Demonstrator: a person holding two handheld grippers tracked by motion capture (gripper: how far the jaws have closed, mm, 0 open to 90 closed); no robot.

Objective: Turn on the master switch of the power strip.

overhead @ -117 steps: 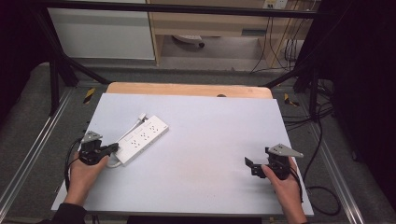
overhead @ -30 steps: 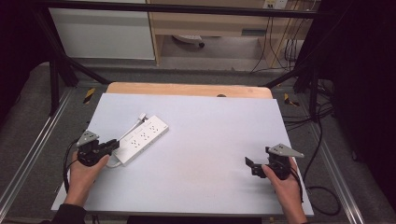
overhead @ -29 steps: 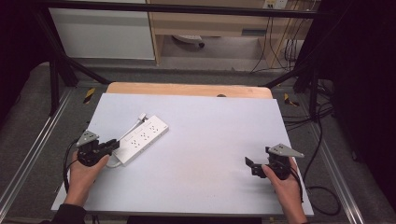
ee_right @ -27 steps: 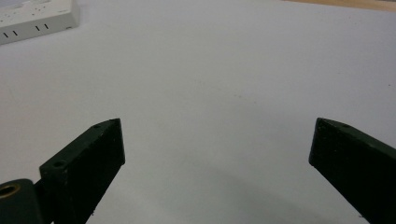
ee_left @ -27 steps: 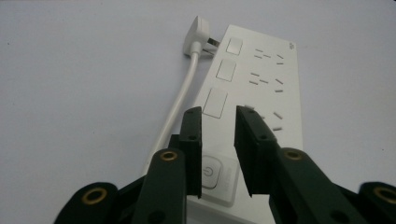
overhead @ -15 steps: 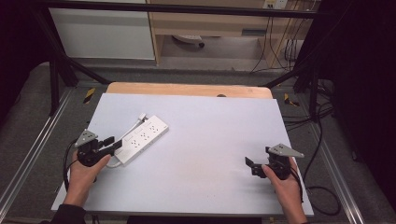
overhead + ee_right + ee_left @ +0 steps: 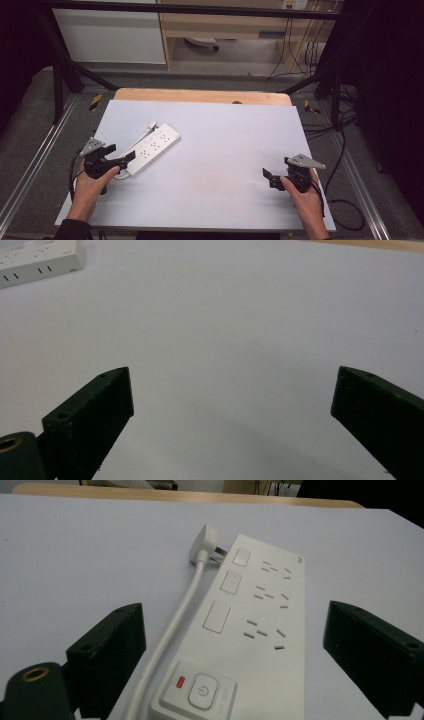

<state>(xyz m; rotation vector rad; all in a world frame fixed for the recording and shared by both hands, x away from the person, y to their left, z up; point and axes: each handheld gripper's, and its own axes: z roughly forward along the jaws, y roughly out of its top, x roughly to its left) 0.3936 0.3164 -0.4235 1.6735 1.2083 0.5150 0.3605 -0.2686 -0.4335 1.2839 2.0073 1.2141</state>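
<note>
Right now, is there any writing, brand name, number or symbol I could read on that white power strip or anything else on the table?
Power symbol, a circle with a short stroke: on the round button at the near end of the power strip.
Small grey mark at the strip's far corner: too blurred to read.
No words or numbers can be read on the table.

The table (image 7: 215,150) is bare across its middle and right half, so the right gripper (image 7: 272,178), near the right edge, has free passage toward the far edge and leftward. Toward the left edge the white power strip (image 7: 152,148) lies slantwise, its cord (image 7: 175,625) running along its side; the left gripper (image 7: 122,161) straddles its near end, jaws just opened, barring level passage there
</note>
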